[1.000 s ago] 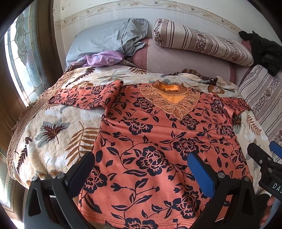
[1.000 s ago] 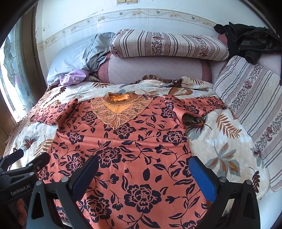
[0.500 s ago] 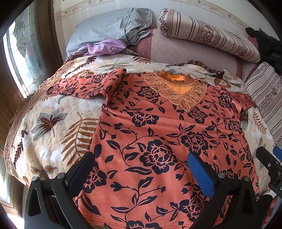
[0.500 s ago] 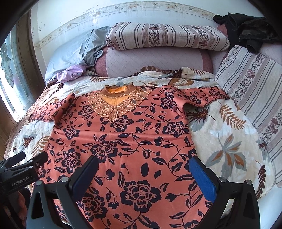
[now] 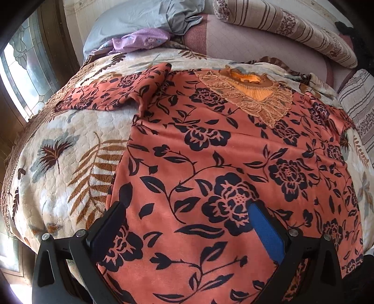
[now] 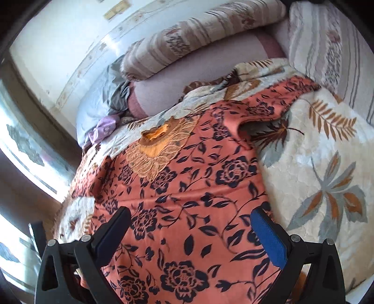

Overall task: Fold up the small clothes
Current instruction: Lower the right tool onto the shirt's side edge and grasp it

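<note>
Through my left wrist camera, a cream bedspread (image 5: pixel 58 168) with brown fern and grey leaf prints runs out to the left of my fingers, up to a leaded window (image 5: pixel 25 70); far ahead lie a grey pillow (image 5: pixel 140 21), a bit of lilac cloth (image 5: pixel 140 41) and a striped bolster (image 5: pixel 292 28). My left gripper (image 5: pixel 187 224) is spread wide with nothing in it, and the orange floral top (image 5: pixel 210 152) lies flat between and beyond my fingers, its lace neckline (image 5: pixel 254 93) ahead and one sleeve thrown out to the left. The hem runs off below my fingers, so I cannot see it. Through my right wrist camera, tilted and somewhat blurred, the same bedspread (image 6: pixel 327 175) fills the space right of my fingers, with a striped cushion (image 6: pixel 327 46) beyond it. My right gripper (image 6: pixel 189 224) also stands wide and empty, over the lower part of the top (image 6: pixel 198 187), my right finger (image 6: pixel 268 233) near its side edge. The near sleeve lies ahead to the right; what stands at the lower left edge is too cut off to tell.
</note>
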`<action>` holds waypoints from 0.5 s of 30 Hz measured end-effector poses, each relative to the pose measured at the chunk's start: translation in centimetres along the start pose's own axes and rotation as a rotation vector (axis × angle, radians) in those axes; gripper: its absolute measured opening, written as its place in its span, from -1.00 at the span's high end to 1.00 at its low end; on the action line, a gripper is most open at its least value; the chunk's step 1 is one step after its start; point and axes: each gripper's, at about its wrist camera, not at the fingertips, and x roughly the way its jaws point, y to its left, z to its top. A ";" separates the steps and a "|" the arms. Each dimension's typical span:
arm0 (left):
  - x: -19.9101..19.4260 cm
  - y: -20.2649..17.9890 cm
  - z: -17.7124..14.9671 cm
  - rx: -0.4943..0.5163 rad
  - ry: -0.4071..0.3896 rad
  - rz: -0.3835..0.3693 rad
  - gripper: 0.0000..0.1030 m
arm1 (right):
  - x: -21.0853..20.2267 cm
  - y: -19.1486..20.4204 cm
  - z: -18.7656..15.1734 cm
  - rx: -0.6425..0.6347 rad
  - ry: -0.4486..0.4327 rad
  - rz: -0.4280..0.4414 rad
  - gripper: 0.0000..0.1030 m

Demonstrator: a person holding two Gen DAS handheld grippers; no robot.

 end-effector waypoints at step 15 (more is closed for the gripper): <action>5.7 1.8 1.1 -0.039 -0.049 0.033 -1.00 | 7.7 -21.8 22.9 0.531 -0.229 -0.051 -0.49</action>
